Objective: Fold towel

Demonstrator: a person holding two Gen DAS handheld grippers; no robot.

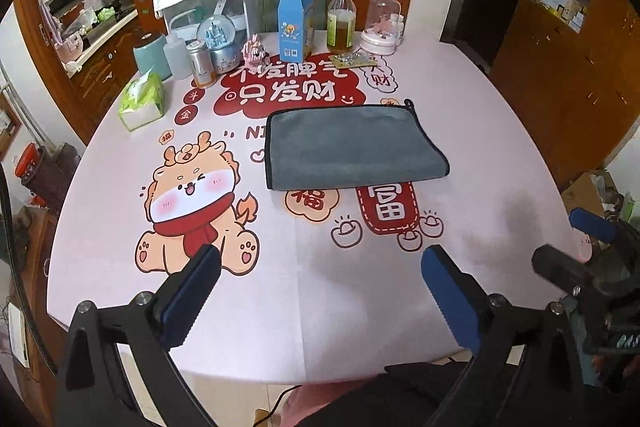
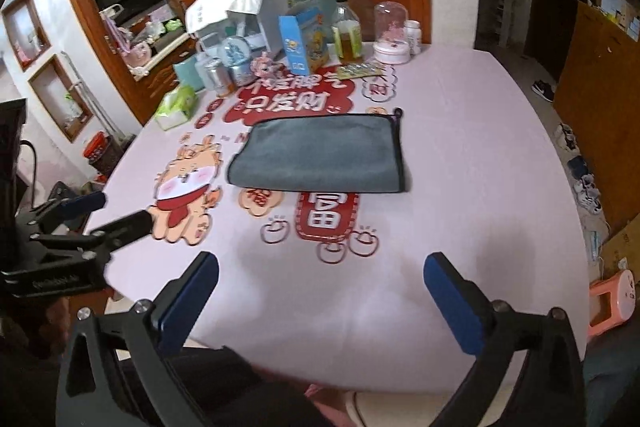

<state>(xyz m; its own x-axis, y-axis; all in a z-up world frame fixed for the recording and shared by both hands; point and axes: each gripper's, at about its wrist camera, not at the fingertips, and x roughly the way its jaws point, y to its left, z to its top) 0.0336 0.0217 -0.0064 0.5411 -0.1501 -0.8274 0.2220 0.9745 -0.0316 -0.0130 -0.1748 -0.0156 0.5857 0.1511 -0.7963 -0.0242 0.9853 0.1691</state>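
Note:
A grey towel [image 1: 352, 145] with a dark hem lies folded flat in the middle of the pink printed table [image 1: 312, 307]; it also shows in the right wrist view [image 2: 324, 155]. My left gripper [image 1: 320, 259] is open and empty, held above the table's near edge, well short of the towel. My right gripper [image 2: 322, 267] is open and empty too, above the near edge. The right gripper shows at the right of the left wrist view [image 1: 560, 239]. The left gripper shows at the left of the right wrist view [image 2: 116, 213], apart from the towel.
Clutter lines the table's far side: a tissue pack [image 1: 142, 101], jars and a snow globe [image 1: 218, 41], a blue carton [image 1: 296, 29], an oil bottle [image 1: 341, 21], a glass dome [image 1: 382, 25]. Wooden cabinets stand right [image 1: 560, 75]. A pink stool [image 2: 612, 301] stands by the table.

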